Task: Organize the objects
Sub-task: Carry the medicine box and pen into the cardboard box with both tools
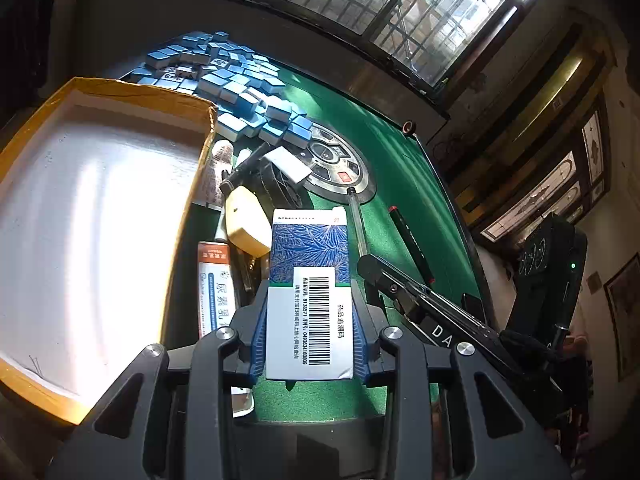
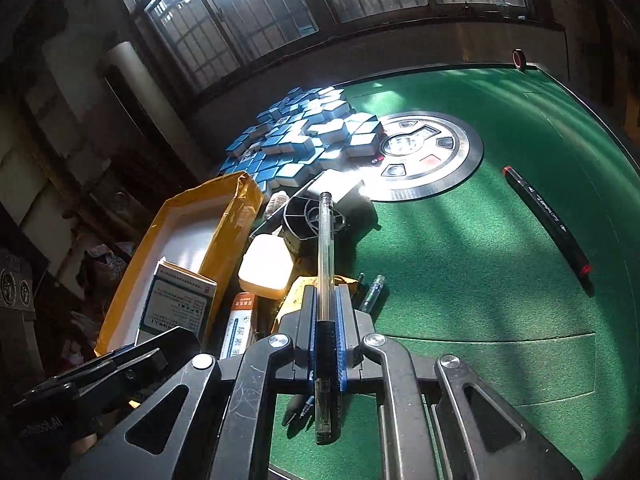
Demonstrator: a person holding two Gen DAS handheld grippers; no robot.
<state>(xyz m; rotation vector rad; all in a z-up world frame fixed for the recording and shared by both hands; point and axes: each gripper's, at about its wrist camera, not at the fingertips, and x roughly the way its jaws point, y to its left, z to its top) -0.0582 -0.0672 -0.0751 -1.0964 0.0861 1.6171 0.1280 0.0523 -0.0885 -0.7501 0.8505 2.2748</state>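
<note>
Box (image 1: 92, 216), yellow cardboard with white floor, sits at left edge of green desk (image 1: 400, 160). Tiles (image 1: 240, 84), blue-backed heap, lie beyond box near round centre panel (image 1: 340, 160). Carton (image 1: 308, 292), blue-white with barcode, clamped between pads of left hand-held gripper (image 1: 308, 320), jaws part-open around it, lifted just right of box. Marker (image 2: 548, 220), black, lies alone on felt, well apart at right. Pen (image 2: 326, 280), clear barrel, pinched in fully closed right hand-held gripper (image 2: 326, 320), pointing toward panel.
</note>
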